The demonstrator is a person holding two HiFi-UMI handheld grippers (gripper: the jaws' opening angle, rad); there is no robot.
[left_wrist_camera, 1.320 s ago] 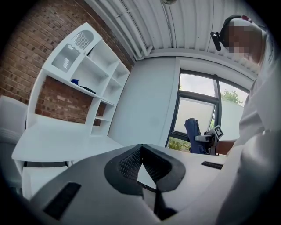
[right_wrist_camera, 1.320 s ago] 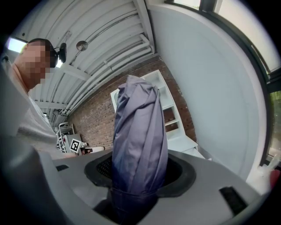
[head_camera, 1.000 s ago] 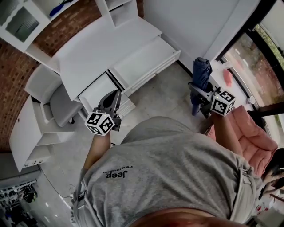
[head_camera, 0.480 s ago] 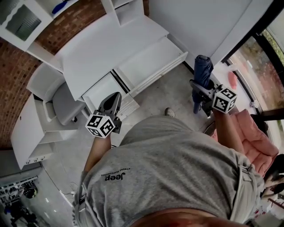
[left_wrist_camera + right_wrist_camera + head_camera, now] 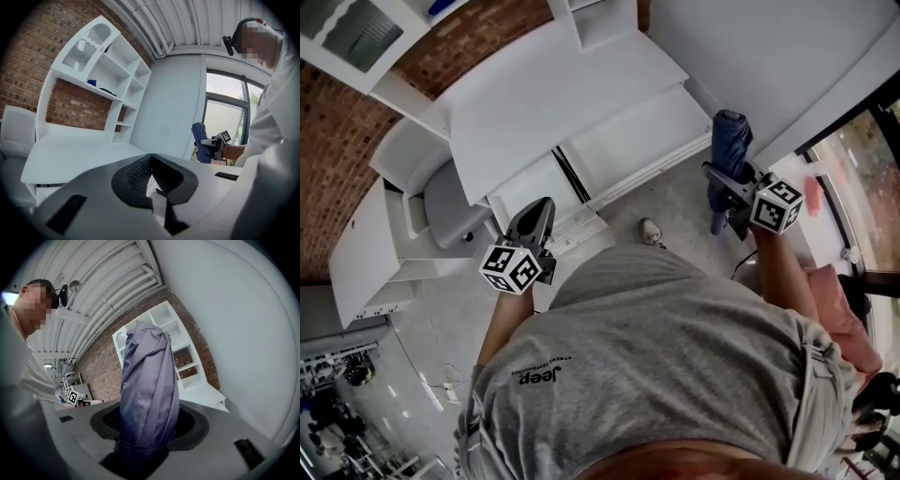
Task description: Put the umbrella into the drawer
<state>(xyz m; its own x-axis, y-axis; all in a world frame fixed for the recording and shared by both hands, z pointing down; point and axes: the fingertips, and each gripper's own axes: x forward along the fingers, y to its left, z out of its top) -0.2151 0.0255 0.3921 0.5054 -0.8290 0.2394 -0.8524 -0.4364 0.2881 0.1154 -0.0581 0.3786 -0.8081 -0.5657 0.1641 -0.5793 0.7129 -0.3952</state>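
Both grippers have drawn nearer the white desk [image 5: 534, 103]. Right gripper [image 5: 719, 178] clamps the folded blue umbrella [image 5: 729, 145] upright, apart from the open drawer [image 5: 642, 141]. Left gripper [image 5: 544, 206] is closed, empty. Kept upright, the umbrella may snag on the drawer's rim.

The umbrella [image 5: 147, 390] between the right gripper [image 5: 149, 430] jaws is matt blue-grey cloth, softly creased. Both gripper bodies look like smooth, matt grey plastic, with black ribbed pads [image 5: 138, 176]. Ahead of the left gripper [image 5: 151, 158], the desk [image 5: 70, 154] is smooth white with a slight sheen. Beyond it the brick wall [image 5: 28, 61] is rough and matt.
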